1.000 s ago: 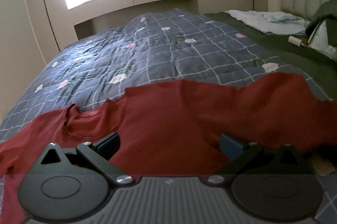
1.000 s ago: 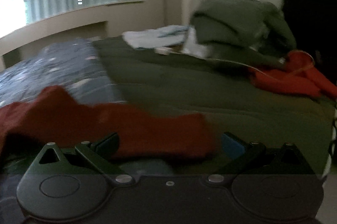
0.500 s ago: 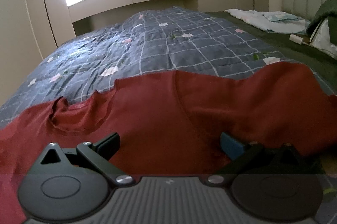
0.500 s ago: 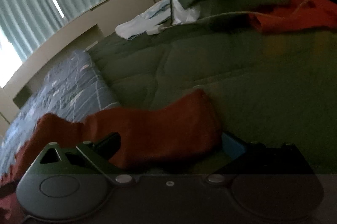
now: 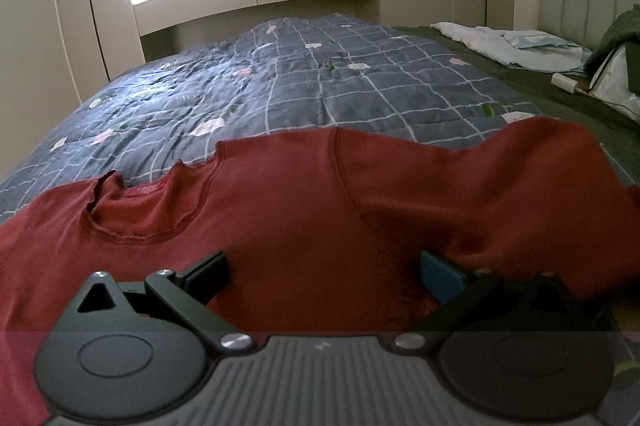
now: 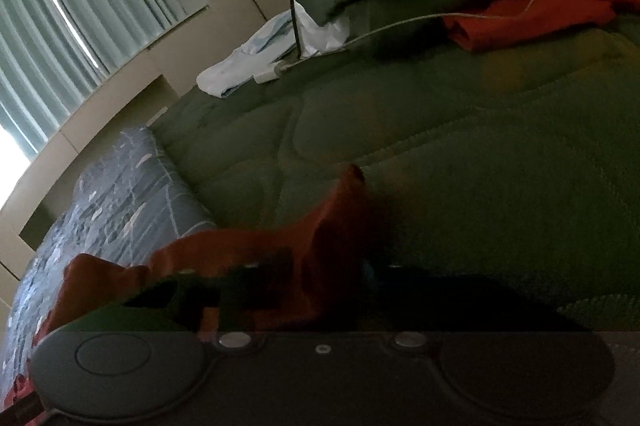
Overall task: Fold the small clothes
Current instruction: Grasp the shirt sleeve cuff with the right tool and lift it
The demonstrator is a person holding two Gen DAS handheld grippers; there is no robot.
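Barely started: my red shirt (image 5: 304, 209) lies spread flat on the bed (image 5: 320, 81), no fold made. Left gripper (image 5: 324, 268) jaws wide open over it, holding nothing; right gripper (image 6: 320, 266) jaws just closed, pinching the sleeve end.

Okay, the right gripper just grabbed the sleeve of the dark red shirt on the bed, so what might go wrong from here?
The right gripper has just been closing, with the sleeve end of the dark red long-sleeved shirt bunched between its jaws; a bunched pinch could slip or fold unevenly. The left gripper stands open over the chest, so the body may drag across the blue checked quilt. The white charger cable looks clear.
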